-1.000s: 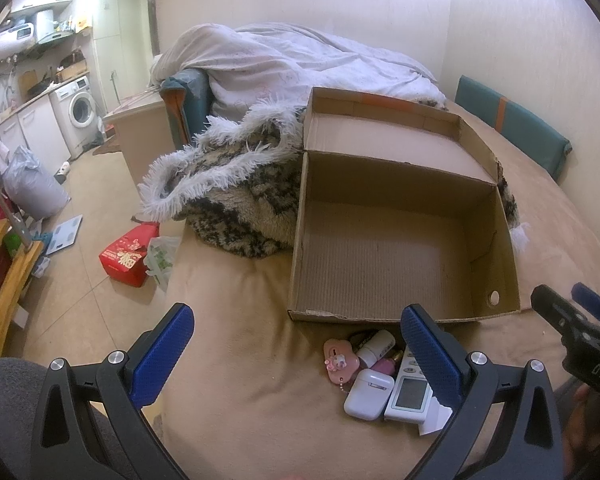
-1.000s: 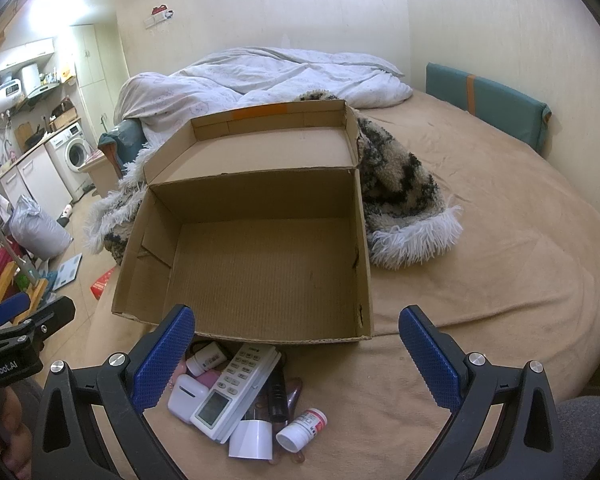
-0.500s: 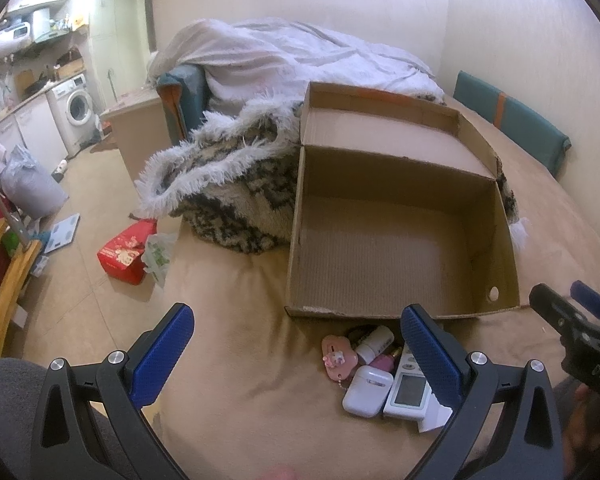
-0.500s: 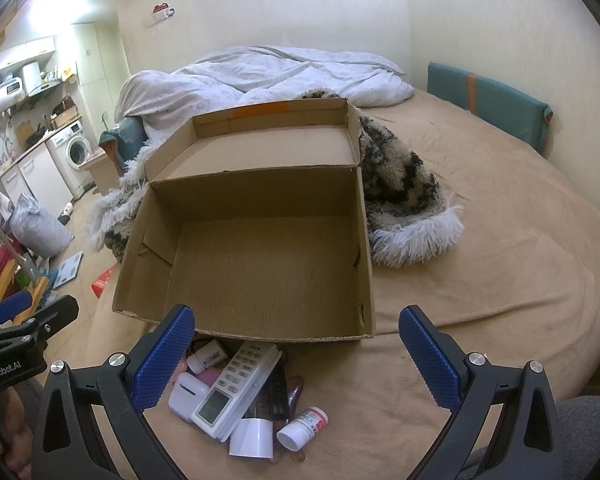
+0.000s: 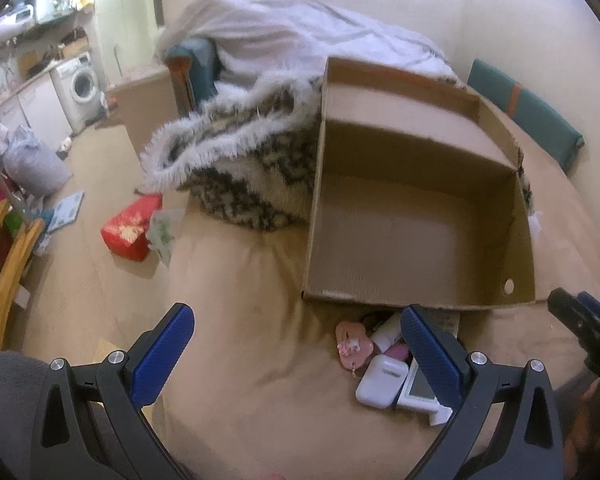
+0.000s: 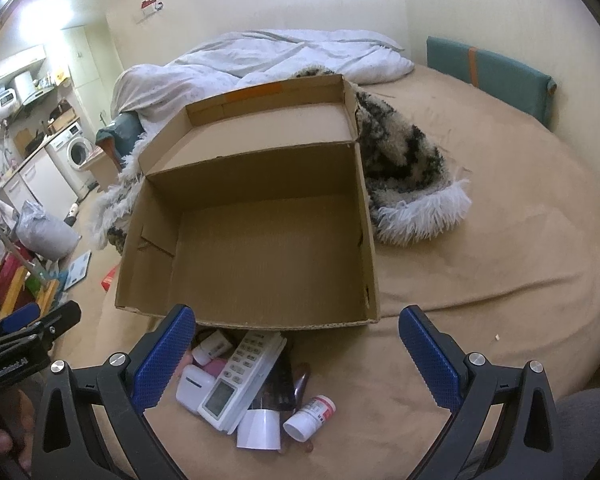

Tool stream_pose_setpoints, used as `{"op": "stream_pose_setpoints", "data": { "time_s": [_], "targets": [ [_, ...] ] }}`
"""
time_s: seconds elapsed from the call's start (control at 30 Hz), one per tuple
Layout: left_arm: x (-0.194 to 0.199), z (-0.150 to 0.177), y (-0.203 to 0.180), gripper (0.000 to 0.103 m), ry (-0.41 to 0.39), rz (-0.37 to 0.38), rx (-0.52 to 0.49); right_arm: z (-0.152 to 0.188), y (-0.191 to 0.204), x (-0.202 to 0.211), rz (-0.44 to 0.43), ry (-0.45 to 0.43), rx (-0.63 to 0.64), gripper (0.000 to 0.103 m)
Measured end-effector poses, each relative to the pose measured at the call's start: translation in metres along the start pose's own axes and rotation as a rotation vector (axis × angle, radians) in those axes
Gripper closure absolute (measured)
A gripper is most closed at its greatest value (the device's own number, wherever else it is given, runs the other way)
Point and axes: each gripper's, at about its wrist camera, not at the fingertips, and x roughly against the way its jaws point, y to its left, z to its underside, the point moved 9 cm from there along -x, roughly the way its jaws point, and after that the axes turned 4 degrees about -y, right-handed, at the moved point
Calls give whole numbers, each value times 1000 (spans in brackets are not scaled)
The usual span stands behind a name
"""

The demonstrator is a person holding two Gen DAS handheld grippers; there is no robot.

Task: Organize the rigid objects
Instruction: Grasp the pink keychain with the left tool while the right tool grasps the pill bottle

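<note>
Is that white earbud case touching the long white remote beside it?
Touching. The right wrist view shows the earbud case pressed against the remote's left edge, no bedsheet visible between them.

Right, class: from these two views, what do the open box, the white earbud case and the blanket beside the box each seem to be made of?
Box: corrugated cardboard, matte brown; fluting ridges show on the floor and a cut edge looks ragged.
Earbud case: probably hard plastic, smooth white with a soft sheen and rounded corners.
Blanket: shaggy synthetic-looking pile, black and cream, with a long white fringe; the exact fibre cannot be told.
</note>
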Motion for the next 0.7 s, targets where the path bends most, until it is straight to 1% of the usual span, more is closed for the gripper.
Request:
{"op": "stream_pose_setpoints", "data": {
  "time_s": [0.1,0.2,0.23,0.27,0.33,0.4,0.43,0.47,0.5,0.57,0.63,0.67,0.7],
  "targets": [
    [-13,7,5,1,62,-13,5,6,-2,-7,-10,45,-10,0],
    [-30,17,9,13,151,-7,20,13,-6,-15,-28,103,-17,0],
    [-40,22,8,13,205,1,22,16,-7,-17,-33,120,-23,0],
    [-47,26,8,14,241,11,26,19,-9,-19,-41,140,-32,0],
    [-64,35,5,24,321,38,49,25,-13,-25,-47,181,-47,0],
    [-76,42,-1,30,372,54,54,31,-16,-32,-53,224,-59,2],
    [-86,47,-8,31,408,62,49,35,-17,-36,-61,249,-68,6],
    [-92,50,-11,31,422,65,50,39,-19,-40,-70,278,-82,15],
    [-97,52,-14,32,434,68,52,44,-22,-44,-73,307,-100,21],
    [-111,57,-21,32,463,78,71,53,-28,-52,-80,367,-145,25],
    [-122,62,-24,33,482,77,82,67,-33,-59,-102,438,-204,35],
    [-127,65,-26,35,494,78,85,75,-35,-63,-115,481,-235,43],
    [-131,69,-27,40,510,80,91,82,-37,-66,-124,515,-260,47]
  ]
}}
